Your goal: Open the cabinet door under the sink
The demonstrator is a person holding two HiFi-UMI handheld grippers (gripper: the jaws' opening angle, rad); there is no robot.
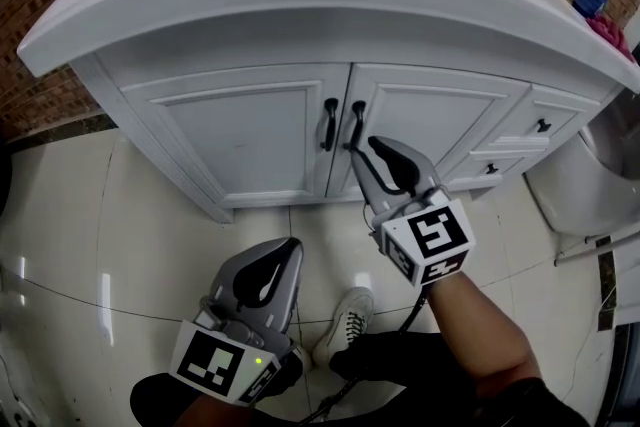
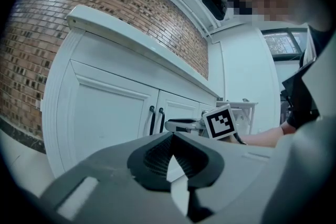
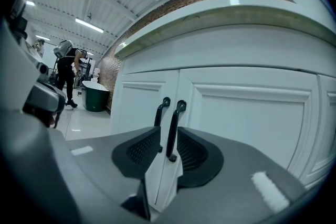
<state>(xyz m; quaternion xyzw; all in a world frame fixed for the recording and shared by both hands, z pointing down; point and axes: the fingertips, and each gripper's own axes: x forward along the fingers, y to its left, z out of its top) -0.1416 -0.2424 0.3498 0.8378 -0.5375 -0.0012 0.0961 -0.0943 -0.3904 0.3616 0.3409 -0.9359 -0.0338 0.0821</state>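
Head view: your right gripper (image 1: 380,153) is up at the cabinet's middle seam, its tips just beside the handle (image 1: 355,125) of the right door (image 1: 430,130). It sits at 1 o'clock from your left gripper (image 1: 285,255), which hangs low over the floor (image 1: 150,245).

Left gripper view: the jaws are clenched together, holding nothing.

Right gripper view: the jaws stand apart with that handle in the gap. Both doors are closed.
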